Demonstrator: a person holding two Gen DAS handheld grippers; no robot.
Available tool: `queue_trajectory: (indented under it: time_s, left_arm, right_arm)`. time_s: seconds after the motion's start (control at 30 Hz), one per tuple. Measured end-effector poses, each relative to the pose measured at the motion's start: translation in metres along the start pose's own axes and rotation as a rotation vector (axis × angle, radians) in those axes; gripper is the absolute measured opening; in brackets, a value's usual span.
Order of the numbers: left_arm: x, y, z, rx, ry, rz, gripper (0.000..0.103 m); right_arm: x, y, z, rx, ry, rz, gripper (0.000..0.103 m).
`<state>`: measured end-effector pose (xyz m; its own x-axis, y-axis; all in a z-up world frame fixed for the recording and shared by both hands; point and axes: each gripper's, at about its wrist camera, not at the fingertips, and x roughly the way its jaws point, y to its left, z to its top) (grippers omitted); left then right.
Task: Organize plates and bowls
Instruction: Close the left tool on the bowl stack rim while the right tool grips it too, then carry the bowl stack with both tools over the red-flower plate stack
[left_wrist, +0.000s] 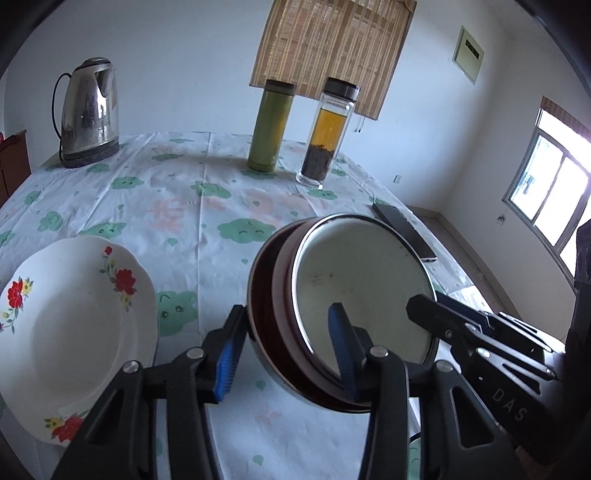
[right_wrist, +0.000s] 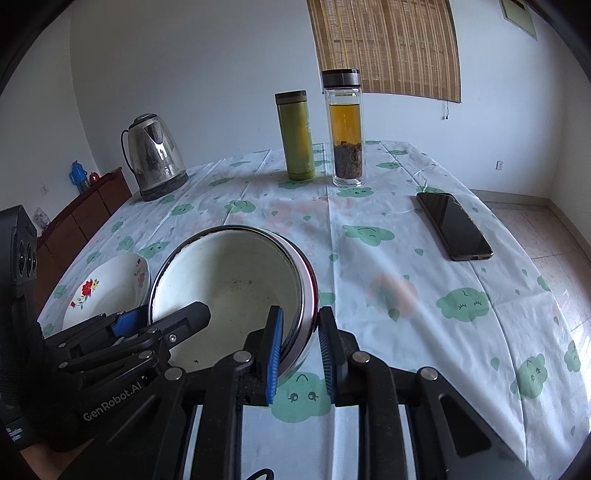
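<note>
We are working over a table (right_wrist: 424, 332) that is wearing a white cloth printed with green cloud faces. Largest of the things on it, the floral plate (left_wrist: 74, 332) is lying at the left, just beside our left gripper (left_wrist: 284, 350) and apart from the bowl. The enamel bowl (right_wrist: 229, 291), white inside with a dark red outside and a metal rim, is tilting up off the cloth near the middle of the table, and we are holding it from both sides: the left gripper's blue pads are straddling its wall, one outside and one inside, and appear to be pinching it, while our right gripper (right_wrist: 299, 354) is standing with one pad inside the bowl and the other outside, its jaws loosely spread around the rim with a gap showing on the outer side. Toward the far edge, a steel kettle (left_wrist: 90, 110) is sitting at the left, a green flask (left_wrist: 269, 125) and a glass tea bottle (left_wrist: 328, 133) are standing side by side, and a dark phone (right_wrist: 454, 225) is lying flat at the right.
</note>
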<state>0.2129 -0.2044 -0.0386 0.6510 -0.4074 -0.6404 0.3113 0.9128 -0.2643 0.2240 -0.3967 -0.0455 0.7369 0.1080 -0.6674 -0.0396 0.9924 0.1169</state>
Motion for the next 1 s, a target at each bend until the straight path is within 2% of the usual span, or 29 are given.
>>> queue_trajectory:
  time_s: [0.4, 0.67, 1.0]
  left_arm:
    - [-0.039, 0.015, 0.007, -0.004, -0.095, 0.03, 0.043]
    - [-0.07, 0.044, 0.008, -0.026, -0.153, 0.063, 0.043]
    - [-0.094, 0.092, 0.007, -0.058, -0.175, 0.133, 0.043]
  right_arm:
    - [-0.025, 0.031, 0.013, -0.051, -0.064, 0.028, 0.021]
    - [-0.028, 0.064, 0.017, -0.089, -0.078, 0.071, 0.021]
    - [-0.018, 0.118, 0.021, -0.141, -0.075, 0.146, 0.021]
